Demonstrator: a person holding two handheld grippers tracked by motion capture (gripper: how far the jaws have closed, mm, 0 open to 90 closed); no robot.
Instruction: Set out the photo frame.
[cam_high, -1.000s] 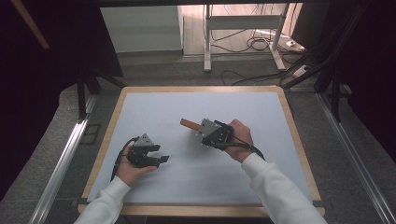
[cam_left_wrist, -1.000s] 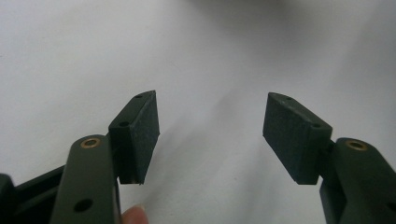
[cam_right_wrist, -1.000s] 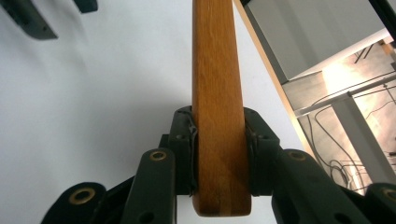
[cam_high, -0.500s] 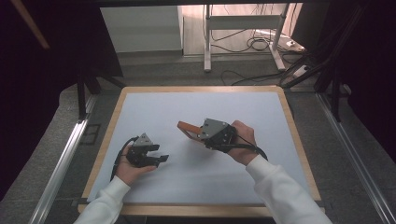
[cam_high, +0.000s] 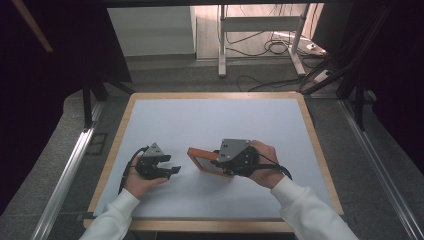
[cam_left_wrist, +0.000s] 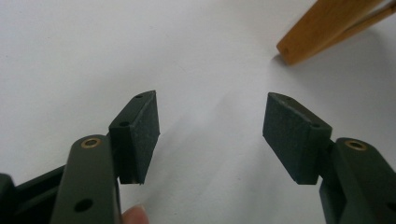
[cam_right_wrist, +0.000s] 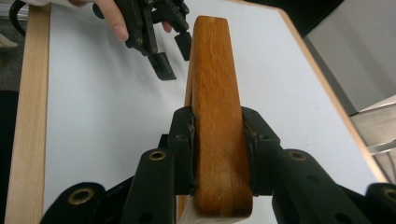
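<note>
Right gripper (cam_high: 218, 162) is clamped on the wooden frame (cam_high: 206, 161), pads squeezing its rim from both sides, and holds it near the middle of the table (cam_high: 300, 130), one end resting on or just above the white top (hard to say which). The frame's long axis runs left from those jaws, straight toward the left gripper (cam_high: 172, 169), which waits just to its left, jaws wide apart on nothing. The frame's free corner (cam_left_wrist: 299, 46) lies ahead and right of the open pads (cam_left_wrist: 292, 135), close but apart, so the left hand is the nearer taker.
</note>
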